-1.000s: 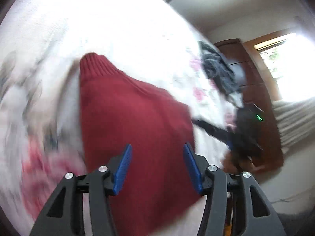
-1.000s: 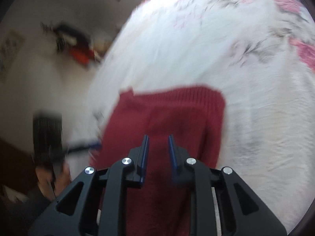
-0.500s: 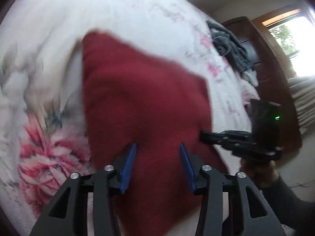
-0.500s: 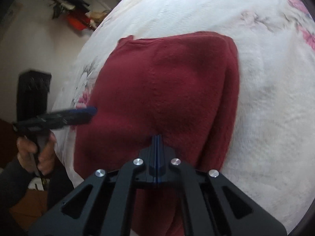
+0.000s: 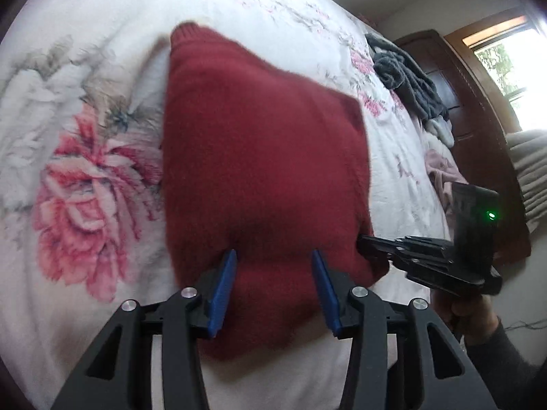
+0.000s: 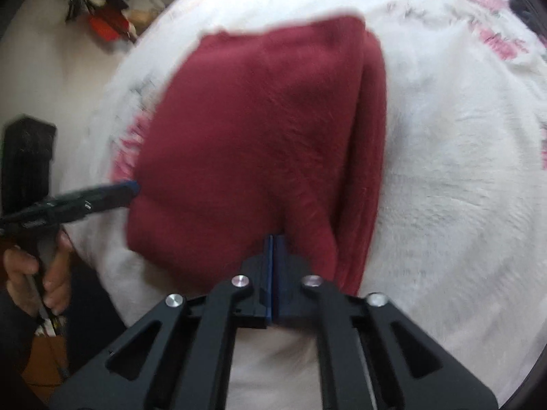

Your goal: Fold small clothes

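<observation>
white floral bedspread (image 5: pixel 85 177) fills both views; a red sweater (image 5: pixel 259 171) lies folded on it at centre. at 2 o'clock, grey clothes (image 5: pixel 407 78) before a dark dresser (image 5: pixel 454 78). left gripper (image 5: pixel 273 290) gapes wide over the hem; right gripper (image 6: pixel 273 256) is clamped on the sweater's near edge.

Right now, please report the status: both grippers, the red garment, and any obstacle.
Left gripper open over the near edge of the red sweater. Right gripper shut on the same edge. Sweater folded, flat on the floral blanket. No obstacle on it.
</observation>
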A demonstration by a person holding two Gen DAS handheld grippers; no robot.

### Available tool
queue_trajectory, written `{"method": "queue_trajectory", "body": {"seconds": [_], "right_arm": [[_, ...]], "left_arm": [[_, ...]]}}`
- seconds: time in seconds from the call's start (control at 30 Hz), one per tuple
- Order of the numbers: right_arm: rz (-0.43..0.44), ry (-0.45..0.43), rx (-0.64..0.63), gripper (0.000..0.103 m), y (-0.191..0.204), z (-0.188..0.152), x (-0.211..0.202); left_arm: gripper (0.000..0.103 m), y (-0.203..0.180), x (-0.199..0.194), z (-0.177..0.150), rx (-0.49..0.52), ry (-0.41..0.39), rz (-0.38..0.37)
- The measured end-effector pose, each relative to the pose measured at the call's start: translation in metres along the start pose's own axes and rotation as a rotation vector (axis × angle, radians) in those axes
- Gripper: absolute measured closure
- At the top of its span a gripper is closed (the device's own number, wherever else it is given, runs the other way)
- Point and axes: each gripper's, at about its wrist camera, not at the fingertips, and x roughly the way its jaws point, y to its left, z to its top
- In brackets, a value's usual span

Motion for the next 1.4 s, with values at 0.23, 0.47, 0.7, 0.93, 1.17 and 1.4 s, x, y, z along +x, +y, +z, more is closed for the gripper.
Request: {"method": "queue_trajectory", "body": {"seconds": [0.23, 0.47, 0.7, 0.93, 1.17, 1.4], "right_arm": [[-0.112, -0.106, 0.079, 0.03, 0.029, -0.064, -0.071], [-0.438, -0.238, 0.047, 0.004, 0.112, -0.153, -0.14], [-0.399, -0.381, -0.01, 0.003, 0.179, -0.194, -0.247], [-0.351, -0.461, -0.017, 0.003, 0.227, -0.211, -0.327], [-0.407, -0.469, -0.003, 0.003, 0.242, -0.228, -0.33], [-0.423, -0.453, -0.007, 0.003, 0.242, -0.23, -0.321]], "left_arm": [[0.019, -0.012, -0.075, -0.082, 0.005, -0.045, 0.283], [0.011, -0.095, -0.182, -0.18, 0.118, -0.256, 0.588], [0.011, -0.167, -0.274, -0.195, 0.175, -0.286, 0.495], [0.011, -0.22, -0.34, -0.21, 0.22, -0.383, 0.405], [0.011, -0.22, -0.336, -0.227, 0.202, -0.357, 0.416], [0.011, -0.214, -0.326, -0.228, 0.188, -0.336, 0.415]]}}
